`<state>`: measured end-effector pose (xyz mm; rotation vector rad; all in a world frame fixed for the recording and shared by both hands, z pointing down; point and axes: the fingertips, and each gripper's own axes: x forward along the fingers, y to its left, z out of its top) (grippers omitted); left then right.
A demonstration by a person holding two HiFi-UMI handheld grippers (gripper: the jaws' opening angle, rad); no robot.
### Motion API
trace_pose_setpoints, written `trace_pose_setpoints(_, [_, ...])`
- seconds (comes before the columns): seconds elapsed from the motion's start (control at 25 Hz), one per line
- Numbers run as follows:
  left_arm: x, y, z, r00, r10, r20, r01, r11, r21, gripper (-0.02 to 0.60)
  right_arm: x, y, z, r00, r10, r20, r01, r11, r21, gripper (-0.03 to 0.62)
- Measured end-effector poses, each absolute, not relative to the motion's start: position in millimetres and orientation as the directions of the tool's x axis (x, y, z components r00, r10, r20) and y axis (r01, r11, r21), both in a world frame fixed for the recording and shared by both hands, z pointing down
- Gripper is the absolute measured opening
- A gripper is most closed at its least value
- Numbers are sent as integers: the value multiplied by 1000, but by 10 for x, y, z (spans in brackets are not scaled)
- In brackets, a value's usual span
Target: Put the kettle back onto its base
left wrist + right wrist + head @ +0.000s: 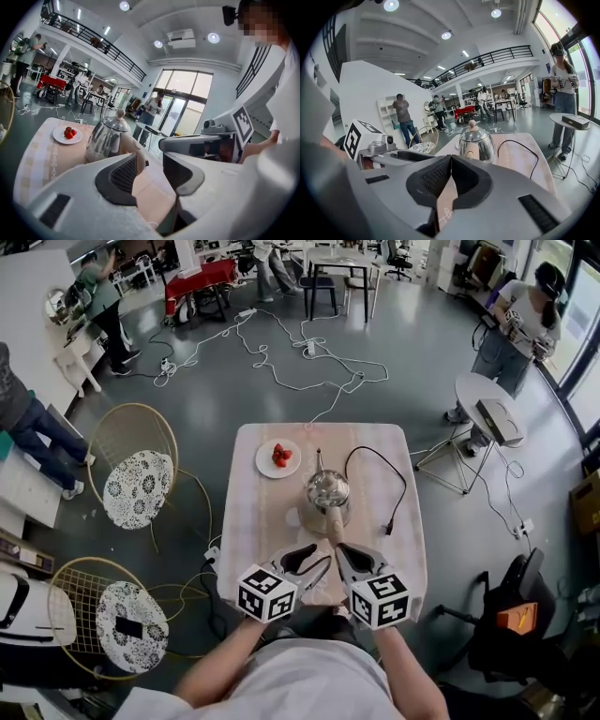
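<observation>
Steel kettle (326, 495) on counter (251, 521) at frame centre; left hand-held gripper (150, 159) spread (nothing between); right hand-held gripper (450, 158) pressed together, empty; both lower centre.

The kettle (327, 493) stands in the middle of the table (248, 512), straight ahead of both claws, and its handle (333, 527) points back toward them. Between the handle and the left claw (314, 559) and right claw (345, 554), only a short strip of table is bare. Left of the kettle the table is free up to the plate (265, 465) at the far side. On the right a black cable (401, 479) loops across the surface and ends in a plug (385, 527) near the edge.
</observation>
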<state>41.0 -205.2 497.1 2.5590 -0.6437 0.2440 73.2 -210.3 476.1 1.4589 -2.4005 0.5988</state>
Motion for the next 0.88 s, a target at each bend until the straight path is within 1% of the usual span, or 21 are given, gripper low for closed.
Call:
trace_pose_setpoints(0.24, [269, -1855, 4879, 870, -412, 270, -490, -781, 388, 146, 596, -1887, 4702, -440, -798, 412, -898, 395, -193, 5])
trace_pose_setpoints(0.44, [187, -1711, 4836, 866, -420, 271, -496, -787, 365, 102, 513, -1743, 4656, -428, -809, 403, -904, 386, -186, 5])
trace_pose_setpoints(0.6, [100, -1658, 4804, 842, -464, 275, -535, -785, 312, 27, 432, -1651, 4640, -436, -811, 389, -900, 393, -190, 4])
trace_pose_setpoints(0.64, [83, -1644, 4804, 840, -468, 276, -538, -784, 308, 19, 414, -1629, 4646, -436, -810, 392, -900, 395, -185, 3])
trace_pose_setpoints(0.72, [59, -1618, 4808, 839, -466, 279, -539, -783, 310, 8, 386, -1592, 4652, -432, -811, 394, -902, 395, -175, 3])
trace_pose_setpoints(0.88, [5, -1587, 4815, 836, -467, 288, -542, -785, 300, 8, 326, -1550, 4642, -425, -818, 388, -905, 392, -165, 5])
